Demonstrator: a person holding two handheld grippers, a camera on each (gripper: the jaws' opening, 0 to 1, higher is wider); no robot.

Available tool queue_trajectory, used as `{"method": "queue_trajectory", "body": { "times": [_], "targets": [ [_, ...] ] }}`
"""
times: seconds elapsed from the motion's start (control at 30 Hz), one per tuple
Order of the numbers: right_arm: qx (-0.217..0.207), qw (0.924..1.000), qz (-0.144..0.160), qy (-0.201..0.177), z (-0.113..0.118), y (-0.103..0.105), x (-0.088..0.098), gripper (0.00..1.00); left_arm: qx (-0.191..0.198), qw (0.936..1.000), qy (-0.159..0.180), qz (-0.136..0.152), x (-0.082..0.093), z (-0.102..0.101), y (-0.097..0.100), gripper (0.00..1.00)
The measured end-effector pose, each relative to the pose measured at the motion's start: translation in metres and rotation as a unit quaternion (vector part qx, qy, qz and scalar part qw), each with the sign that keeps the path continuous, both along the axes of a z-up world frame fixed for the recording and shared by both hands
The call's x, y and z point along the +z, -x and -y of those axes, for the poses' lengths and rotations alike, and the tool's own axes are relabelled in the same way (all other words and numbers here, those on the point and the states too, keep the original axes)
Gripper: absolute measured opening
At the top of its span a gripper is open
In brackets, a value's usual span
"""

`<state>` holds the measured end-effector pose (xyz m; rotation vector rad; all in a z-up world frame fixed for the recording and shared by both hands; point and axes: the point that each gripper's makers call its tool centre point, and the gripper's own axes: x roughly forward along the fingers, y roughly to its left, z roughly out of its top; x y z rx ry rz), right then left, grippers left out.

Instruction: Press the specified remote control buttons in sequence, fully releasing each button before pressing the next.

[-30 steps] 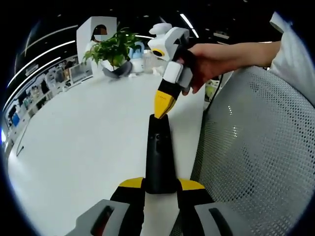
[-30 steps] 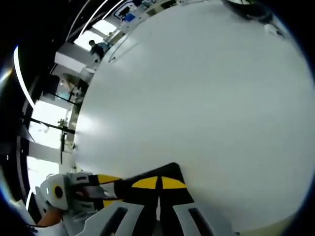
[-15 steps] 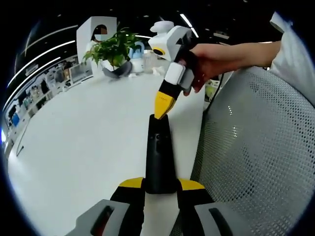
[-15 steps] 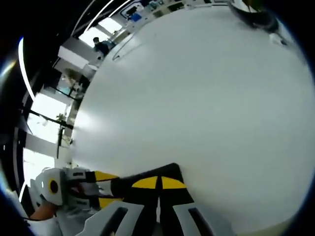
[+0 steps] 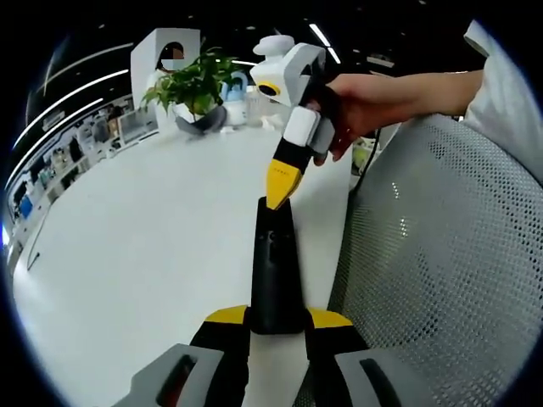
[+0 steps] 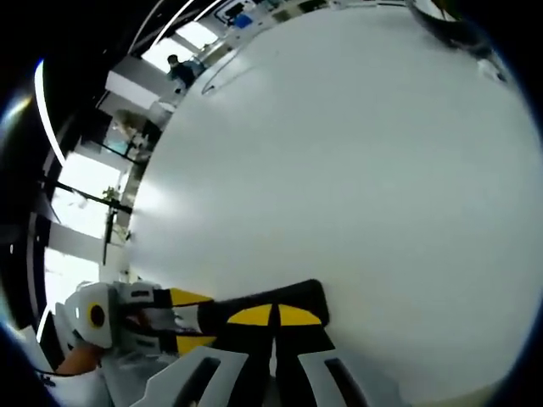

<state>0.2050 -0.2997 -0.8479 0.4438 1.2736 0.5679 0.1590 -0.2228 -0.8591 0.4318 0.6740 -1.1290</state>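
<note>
A slim black remote control (image 5: pixel 273 254) stands up between the yellow-tipped jaws of my left gripper (image 5: pixel 276 318), which is shut on its near end. My right gripper (image 5: pixel 277 200), held by a hand (image 5: pixel 373 102), comes down from the upper right with its yellow tips shut together and resting on the remote's far end. In the right gripper view my right gripper (image 6: pixel 273 315) shows its jaws shut over the remote (image 6: pixel 299 294). There the left gripper (image 6: pixel 191 320) grips the remote from the left.
A white table (image 5: pixel 144 229) spreads under both grippers. A potted plant (image 5: pixel 195 85) and small white items stand at its far edge. A grey mesh chair back (image 5: pixel 441 254) rises close on the right.
The right gripper's body has shifted slightly up and left while its tip stays at the remote's far end. The remote and left gripper have not moved.
</note>
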Motion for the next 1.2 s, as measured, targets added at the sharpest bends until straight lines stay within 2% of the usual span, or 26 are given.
{"method": "queue_trajectory", "body": {
  "times": [0.17, 0.27, 0.63, 1.0, 1.2],
  "targets": [
    [-0.004, 0.9999, -0.014, -0.006, -0.0008, 0.0032, 0.0004, 0.00, -0.005, 1.0000, -0.001, -0.001, 0.0000, -0.0003, 0.0001, 0.24],
    [0.012, 0.9997, -0.014, 0.013, -0.0008, 0.0062, -0.0035, 0.00, -0.009, 1.0000, -0.001, -0.002, 0.0002, 0.0000, 0.0012, 0.24],
    [0.032, 0.9989, 0.017, 0.030, -0.0013, 0.0051, -0.0026, 0.00, -0.008, 1.0000, -0.005, 0.002, 0.0003, 0.0010, 0.0003, 0.25],
    [0.026, 0.9992, 0.015, 0.025, -0.0009, 0.0050, -0.0026, 0.00, 0.006, 1.0000, -0.001, 0.004, 0.0001, 0.0038, -0.0021, 0.25],
    [0.020, 0.9996, -0.001, 0.018, -0.0012, 0.0046, -0.0012, 0.00, 0.003, 1.0000, 0.001, 0.006, 0.0004, 0.0038, -0.0018, 0.25]
  ]
}}
